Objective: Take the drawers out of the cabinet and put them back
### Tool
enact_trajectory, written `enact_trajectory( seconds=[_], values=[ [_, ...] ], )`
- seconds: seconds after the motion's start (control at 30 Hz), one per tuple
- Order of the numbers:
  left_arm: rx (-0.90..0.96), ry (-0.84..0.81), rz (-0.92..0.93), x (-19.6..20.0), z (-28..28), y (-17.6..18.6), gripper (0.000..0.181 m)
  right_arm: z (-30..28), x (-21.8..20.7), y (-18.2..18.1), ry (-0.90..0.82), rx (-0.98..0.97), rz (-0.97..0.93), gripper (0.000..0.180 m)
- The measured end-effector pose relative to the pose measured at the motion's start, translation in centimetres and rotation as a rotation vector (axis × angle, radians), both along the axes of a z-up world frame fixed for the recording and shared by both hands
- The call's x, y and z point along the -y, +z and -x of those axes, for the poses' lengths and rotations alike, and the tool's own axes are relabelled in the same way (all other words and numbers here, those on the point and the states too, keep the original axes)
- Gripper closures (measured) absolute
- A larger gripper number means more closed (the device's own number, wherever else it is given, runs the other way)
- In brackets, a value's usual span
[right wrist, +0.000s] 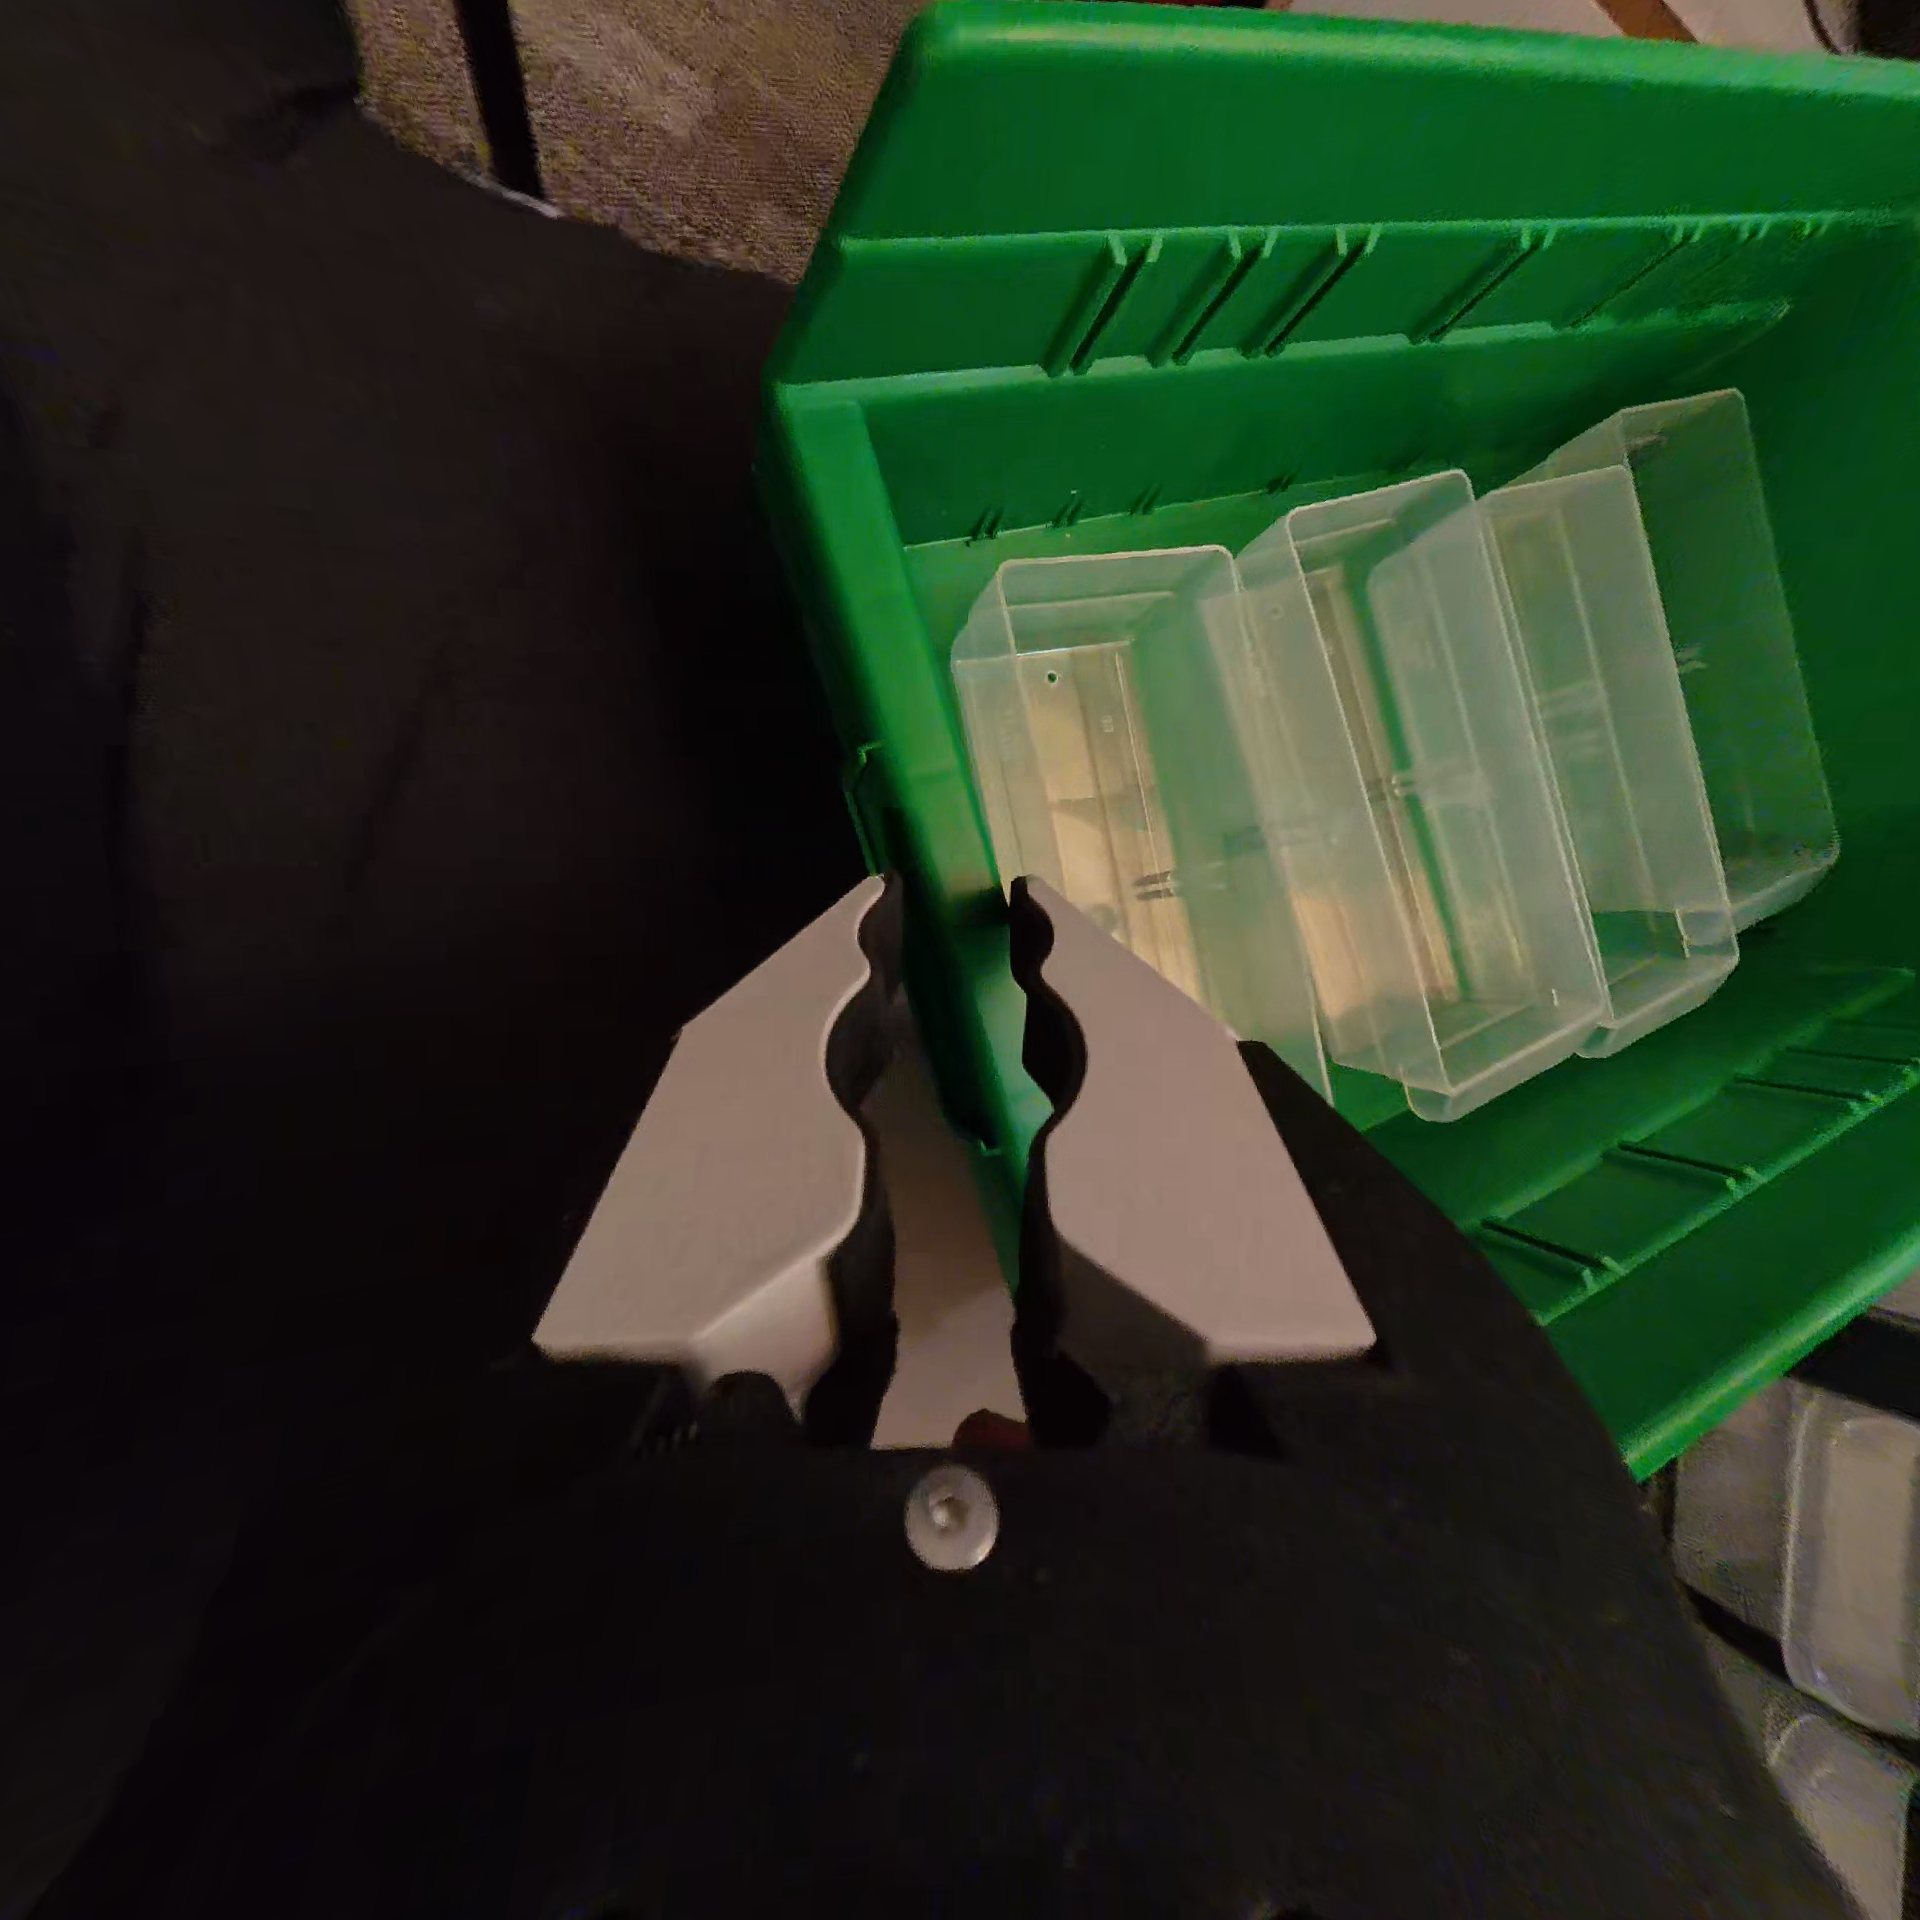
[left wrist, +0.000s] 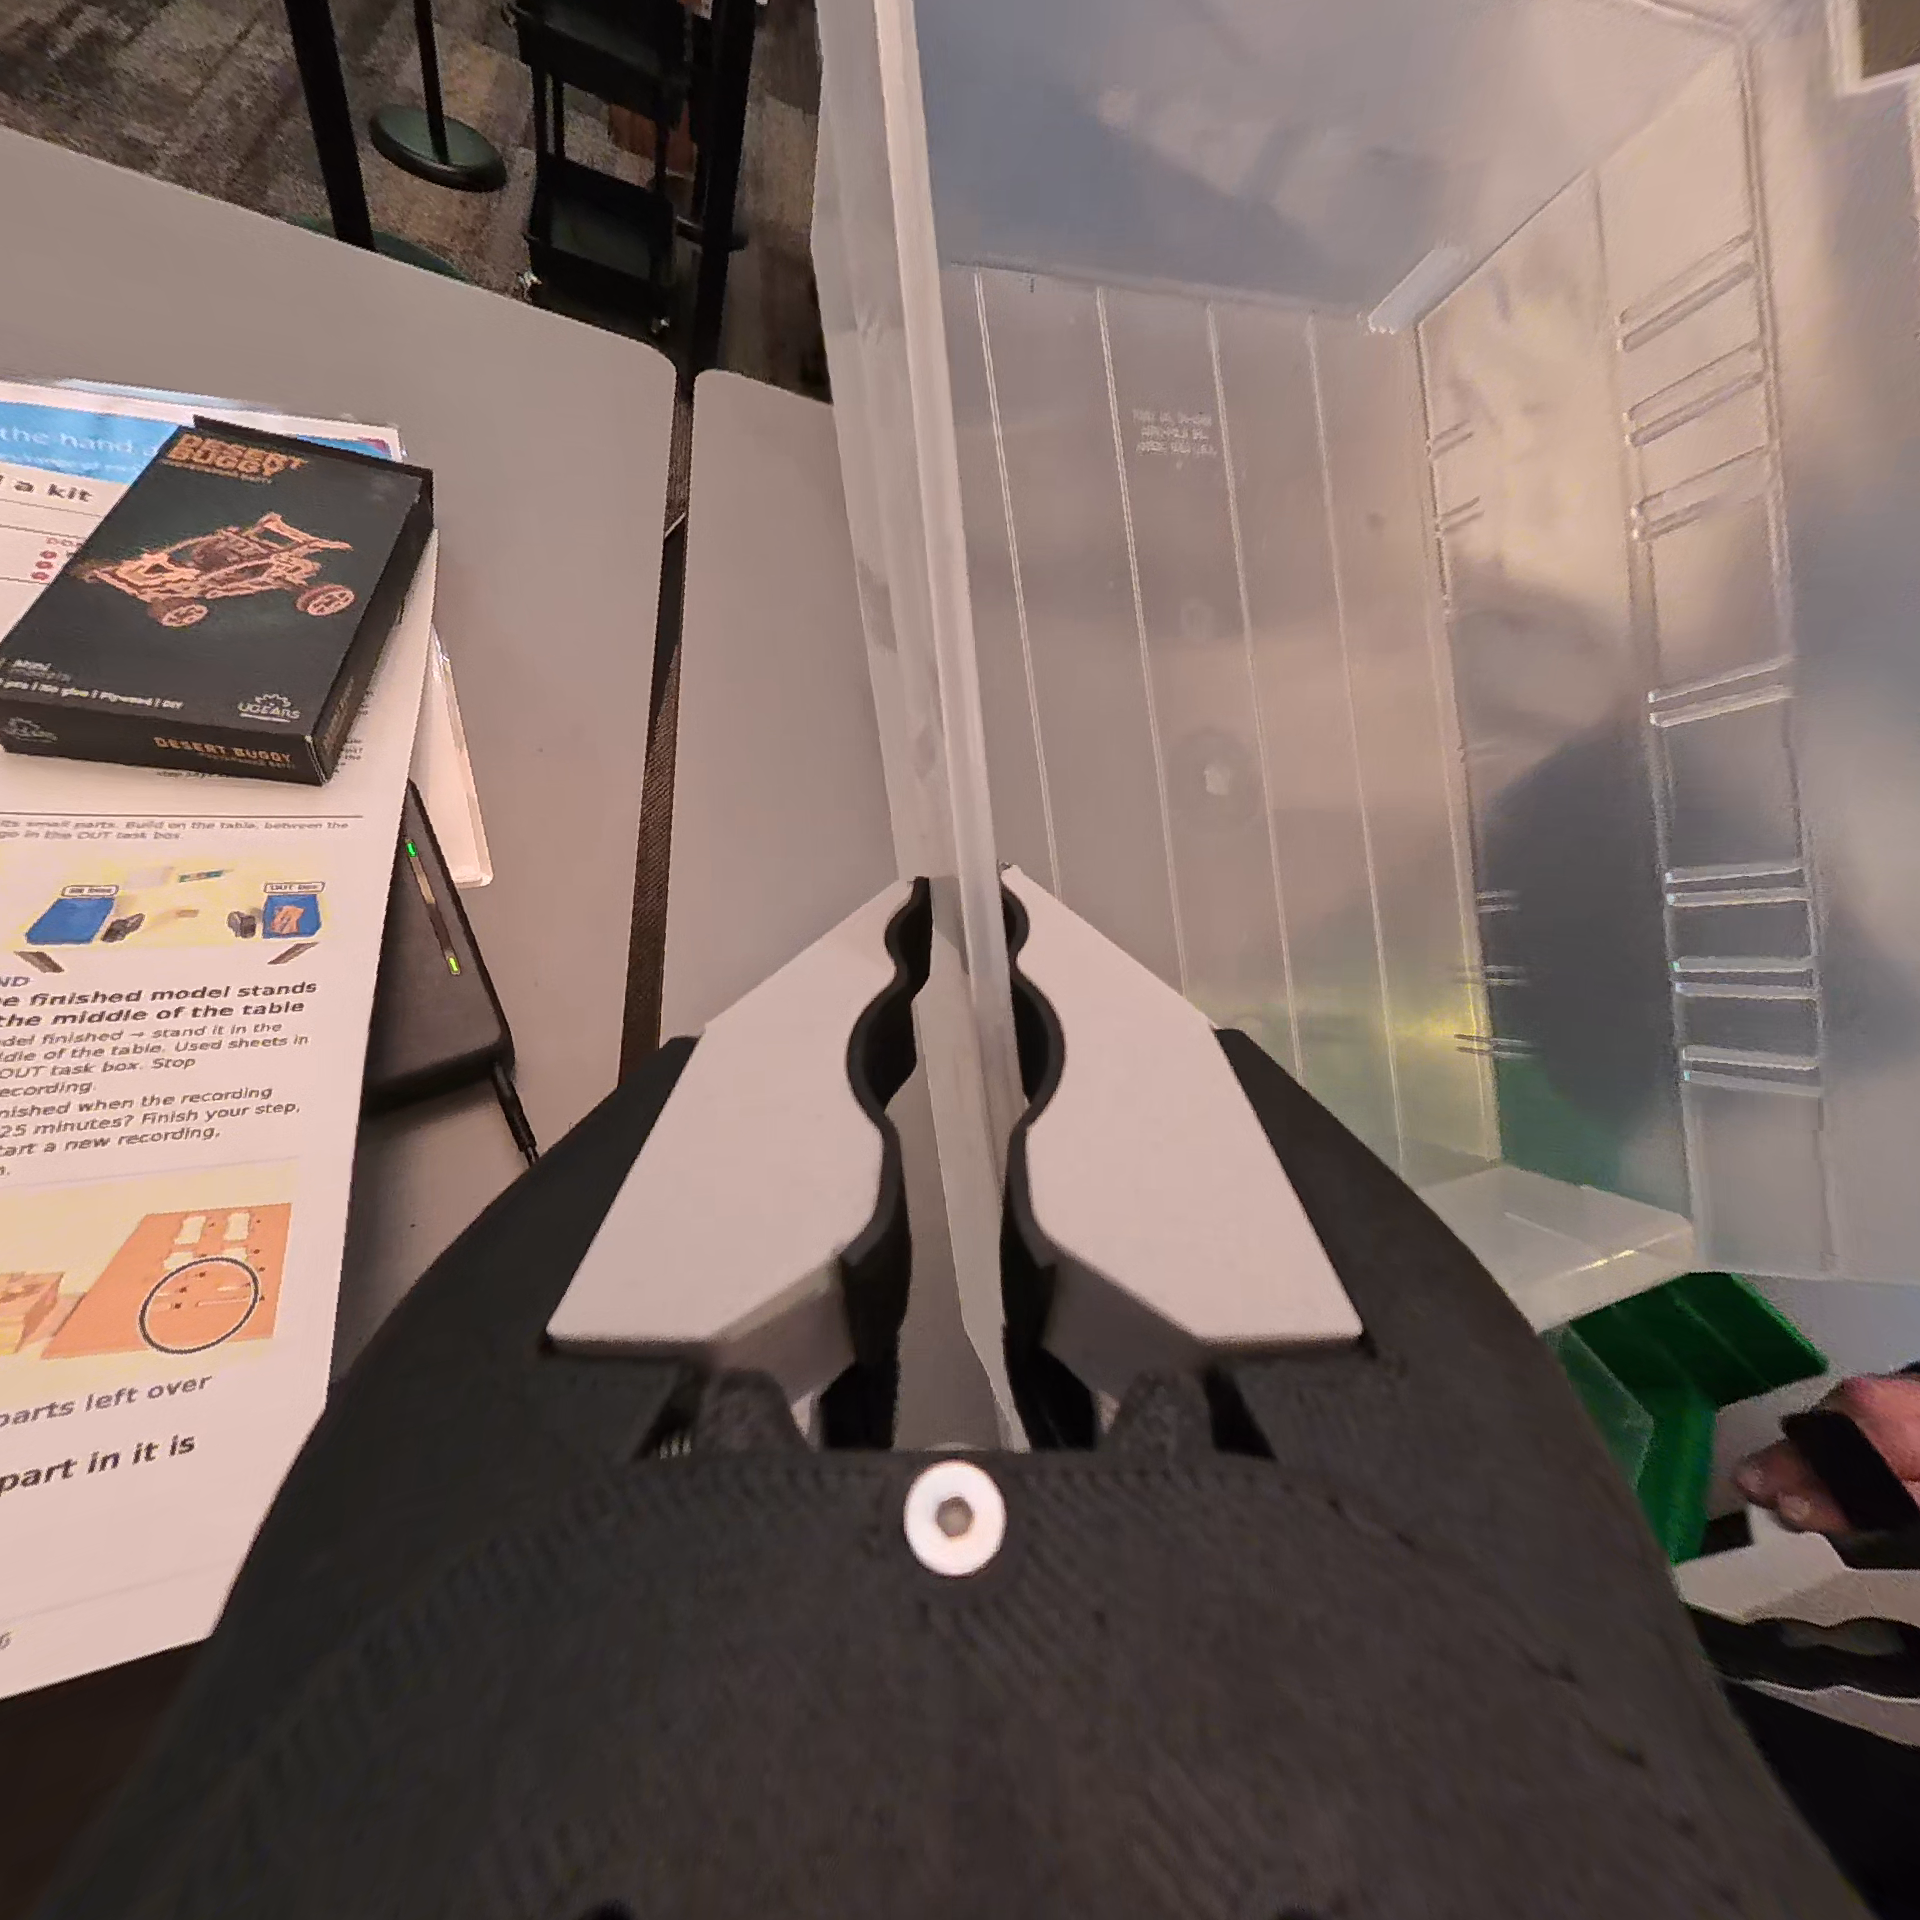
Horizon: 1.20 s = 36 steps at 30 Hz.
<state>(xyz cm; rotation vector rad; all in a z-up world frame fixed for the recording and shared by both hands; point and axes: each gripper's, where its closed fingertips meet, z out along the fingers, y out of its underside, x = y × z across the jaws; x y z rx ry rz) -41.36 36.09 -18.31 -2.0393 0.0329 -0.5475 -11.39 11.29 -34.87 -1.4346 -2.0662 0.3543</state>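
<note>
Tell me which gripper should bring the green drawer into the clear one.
Probably right. The right gripper already pinches the green drawer's wall; the left gripper is clamped on the clear drawer's wall, steadying it.

Showing orange and white print around a buggy picture: black carton (left wrist: pixel 223 603), lying on paper sheets near the edge of the grey table (left wrist: pixel 540 343). Carrying bold black lines, smaller print and coloured pictures: white instruction sheet (left wrist: pixel 177 1091) beneath it. Bearing faint moulded lettering, too small for reading: clear container (left wrist: pixel 1174 431), on its inner wall.
</note>
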Motion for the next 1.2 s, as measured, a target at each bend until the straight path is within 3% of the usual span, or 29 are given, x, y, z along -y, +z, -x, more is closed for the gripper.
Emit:
enact_trajectory(
  seconds=[0.6, 0.87, 0.97, 1.2],
  values=[
    [0.073, -0.011, -0.167, 1.9, 0.3, 6.9, 0.174, 15.0, -11.1, 0.0, -0.352, -0.111, -0.014, 0.162],
    [0.069, -0.029, -0.201, 2.2, -0.2, 8.3, 0.174, 20.2, -16.0, 0.2, -0.413, -0.164, -0.037, 0.161],
    [0.06, -0.038, -0.205, 2.2, -0.5, 8.5, 0.174, 20.3, -17.3, 2.0, -0.474, -0.284, -0.106, 0.153],
    [0.051, -0.082, -0.238, 2.4, -3.0, 10.1, 0.174, 12.5, -12.2, 8.8, -0.398, -0.407, -0.052, 0.146]
  ],
)
